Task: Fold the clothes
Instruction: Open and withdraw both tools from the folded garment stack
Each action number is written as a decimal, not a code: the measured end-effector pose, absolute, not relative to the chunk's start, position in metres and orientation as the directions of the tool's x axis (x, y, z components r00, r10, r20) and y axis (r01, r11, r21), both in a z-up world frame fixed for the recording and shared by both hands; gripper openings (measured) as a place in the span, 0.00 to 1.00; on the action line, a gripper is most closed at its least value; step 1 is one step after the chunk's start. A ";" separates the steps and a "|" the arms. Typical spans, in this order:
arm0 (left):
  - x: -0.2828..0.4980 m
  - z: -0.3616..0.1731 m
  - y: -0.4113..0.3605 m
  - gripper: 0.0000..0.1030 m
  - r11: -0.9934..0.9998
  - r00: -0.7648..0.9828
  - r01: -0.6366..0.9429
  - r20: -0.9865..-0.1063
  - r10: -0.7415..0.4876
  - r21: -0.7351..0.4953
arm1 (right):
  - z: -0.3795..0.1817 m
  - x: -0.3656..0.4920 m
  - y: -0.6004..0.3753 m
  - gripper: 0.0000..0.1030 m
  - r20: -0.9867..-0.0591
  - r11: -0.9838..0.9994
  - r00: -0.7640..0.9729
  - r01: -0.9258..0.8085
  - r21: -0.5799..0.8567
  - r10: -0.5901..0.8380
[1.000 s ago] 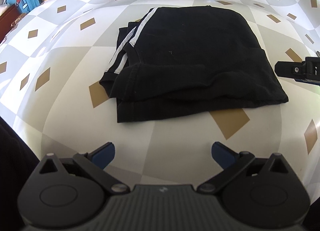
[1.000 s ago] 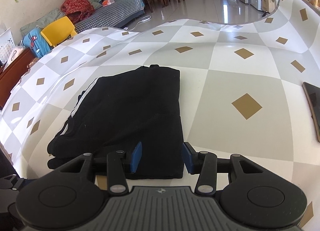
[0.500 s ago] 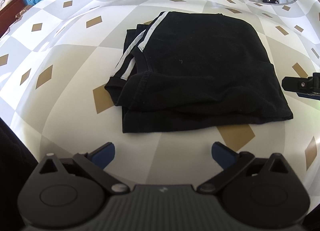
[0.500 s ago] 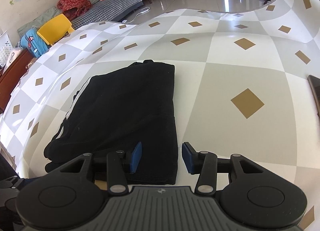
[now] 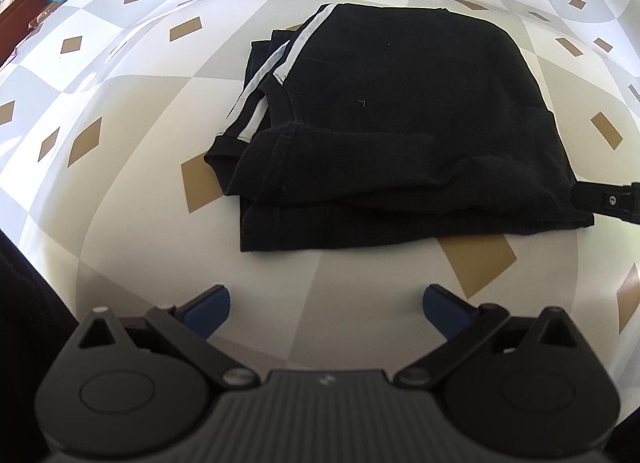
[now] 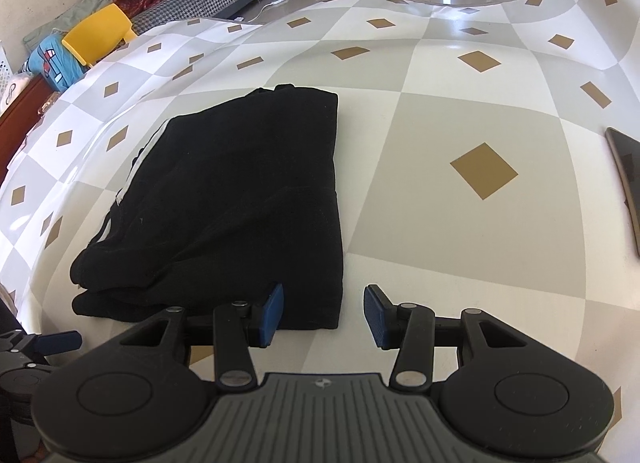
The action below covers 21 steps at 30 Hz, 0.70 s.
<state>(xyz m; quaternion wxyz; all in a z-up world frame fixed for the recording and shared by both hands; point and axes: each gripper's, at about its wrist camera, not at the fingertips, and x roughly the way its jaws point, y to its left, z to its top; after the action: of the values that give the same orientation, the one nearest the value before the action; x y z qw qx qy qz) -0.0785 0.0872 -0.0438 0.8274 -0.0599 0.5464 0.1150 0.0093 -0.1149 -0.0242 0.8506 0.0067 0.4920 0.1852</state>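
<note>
1. My left gripper (image 5: 326,309) hangs with jaws wide, empty, short of the folded clothes (image 5: 392,123) on the table (image 5: 120,191).
2. My right gripper (image 6: 323,313), jaws narrower and empty, straddles the clothes' corner; only its view shows a phone (image 6: 628,187).

Dark flat slab (image 6: 626,187) at the right frame edge: we see only its left part, so we cannot tell what it is.
Right gripper (image 5: 608,205) in the left wrist view: we see one black finger, the rest cut off.
Folded black garment with white side stripes (image 6: 240,203): we cannot see its near right corner behind the blue finger pad (image 6: 271,313).
</note>
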 end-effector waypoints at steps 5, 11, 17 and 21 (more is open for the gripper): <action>-0.080 -0.045 0.085 1.00 0.968 0.373 -0.249 -0.919 0.129 0.035 | -0.026 0.006 -0.112 0.43 -0.840 0.930 0.441 -0.321 0.180 0.314; -0.083 -0.045 0.083 1.00 0.969 0.370 -0.243 -0.920 0.132 0.042 | -0.026 0.002 -0.110 0.43 -0.845 0.925 0.429 -0.335 0.179 0.319; -0.087 -0.044 0.080 1.00 0.971 0.375 -0.234 -0.916 0.142 0.055 | -0.027 -0.003 -0.108 0.43 -0.854 0.924 0.416 -0.343 0.171 0.313; -0.090 -0.044 0.078 1.00 0.971 0.377 -0.231 -0.914 0.148 0.062 | -0.027 -0.006 -0.108 0.43 -0.857 0.921 0.408 -0.351 0.170 0.314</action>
<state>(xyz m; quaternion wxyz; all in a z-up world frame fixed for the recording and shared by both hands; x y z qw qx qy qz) -0.0899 0.0778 -0.0438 0.8288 -0.0380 0.5464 0.1145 -0.0065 -0.1079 -0.0271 0.8388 -0.0183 0.5067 0.1982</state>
